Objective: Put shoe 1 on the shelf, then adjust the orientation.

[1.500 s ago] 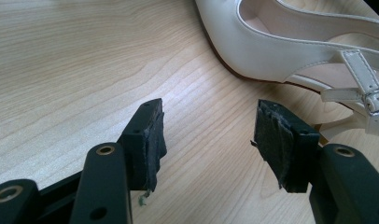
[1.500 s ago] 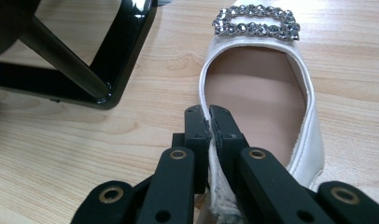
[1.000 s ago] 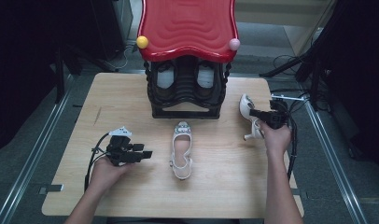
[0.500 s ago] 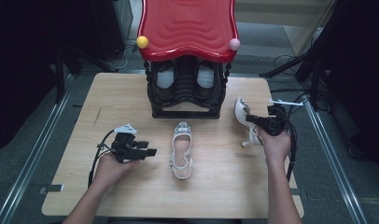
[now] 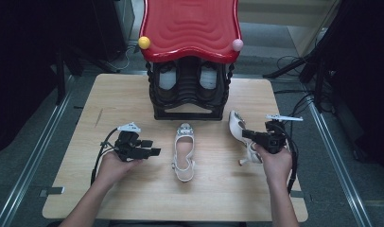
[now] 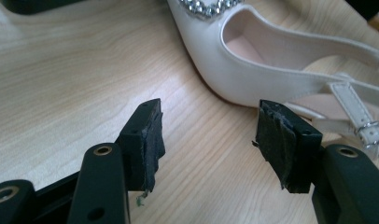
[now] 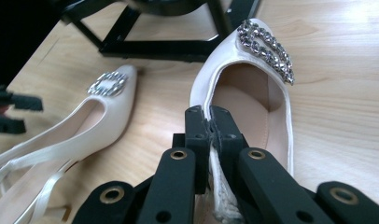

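Note:
Two white slingback heels with rhinestone buckles are on the wooden table (image 5: 109, 94). One shoe (image 5: 183, 152) (image 6: 271, 60) (image 7: 85, 126) lies flat at the table's centre. My right gripper (image 5: 247, 134) (image 7: 210, 122) is shut on the side wall of the other shoe (image 5: 238, 130) (image 7: 253, 93), which is tipped on its side right of centre. The left gripper (image 5: 152, 147) (image 6: 208, 133) stands open just left of the centre shoe, with bare wood between its pads.
A black shoe rack (image 5: 189, 92) with a red wavy top (image 5: 190, 28) stands at the back centre; its frame (image 7: 169, 44) lies close beyond both shoes. Cables trail from each gripper. Metal rails run along both sides of the table.
My right gripper has carried the held shoe leftward, toward the table's centre. The left gripper has barely shifted.

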